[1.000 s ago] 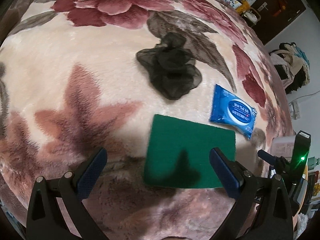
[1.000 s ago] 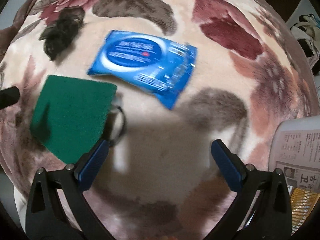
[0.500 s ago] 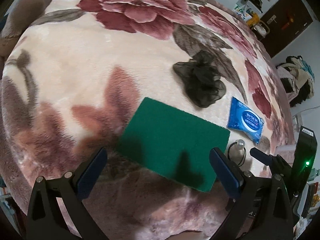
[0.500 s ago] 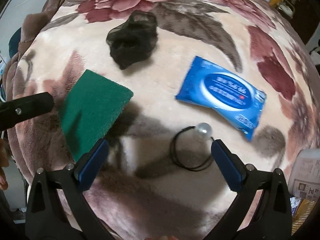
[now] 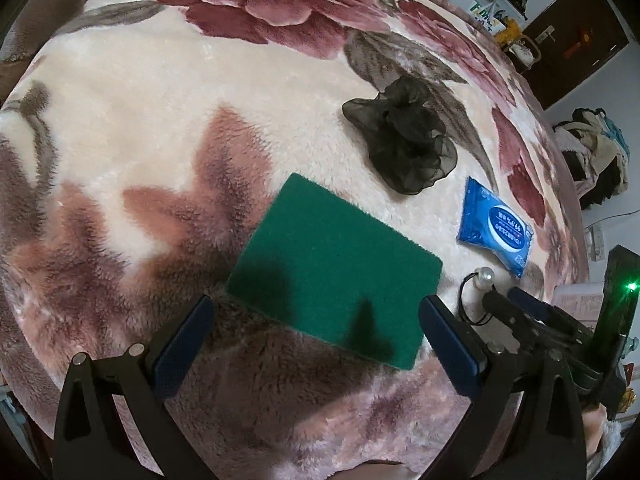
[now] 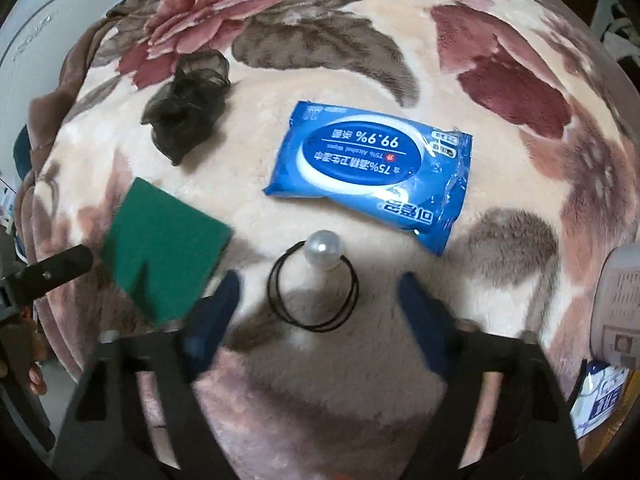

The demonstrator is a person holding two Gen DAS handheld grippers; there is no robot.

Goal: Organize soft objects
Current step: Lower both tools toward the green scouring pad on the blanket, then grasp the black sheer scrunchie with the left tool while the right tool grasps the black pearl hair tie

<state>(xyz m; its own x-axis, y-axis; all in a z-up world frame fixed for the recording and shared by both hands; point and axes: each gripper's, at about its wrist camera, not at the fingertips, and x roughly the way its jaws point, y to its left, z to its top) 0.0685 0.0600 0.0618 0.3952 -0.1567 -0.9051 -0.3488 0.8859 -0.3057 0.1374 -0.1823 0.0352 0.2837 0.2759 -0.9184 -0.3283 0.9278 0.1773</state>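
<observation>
A green scouring pad (image 5: 336, 272) lies flat on the floral blanket (image 5: 160, 120). My left gripper (image 5: 314, 312) hovers open over the pad's near edge, touching nothing. Beyond it rest a black organza scrunchie (image 5: 404, 140) and a blue wipes pack (image 5: 494, 232). A black hair tie (image 6: 312, 292) with a white pearl (image 6: 323, 249) lies between the fingers of my right gripper (image 6: 318, 286). Its jaws are closing, blurred, and the pads stand apart from the tie. The wipes pack (image 6: 372, 172), scrunchie (image 6: 188, 104) and pad (image 6: 160, 248) also show there.
A printed paper (image 6: 620, 292) lies at the blanket's right edge. One left gripper finger (image 6: 52, 272) and a hand (image 6: 36, 376) show at the left of the right wrist view. A dark door (image 5: 572, 40) and a clothes pile (image 5: 592, 148) stand beyond the bed.
My right gripper has shifted so the pearl hair tie sits centred between its fingers, and its jaws have narrowed. My left gripper slid sideways along the green pad, still open.
</observation>
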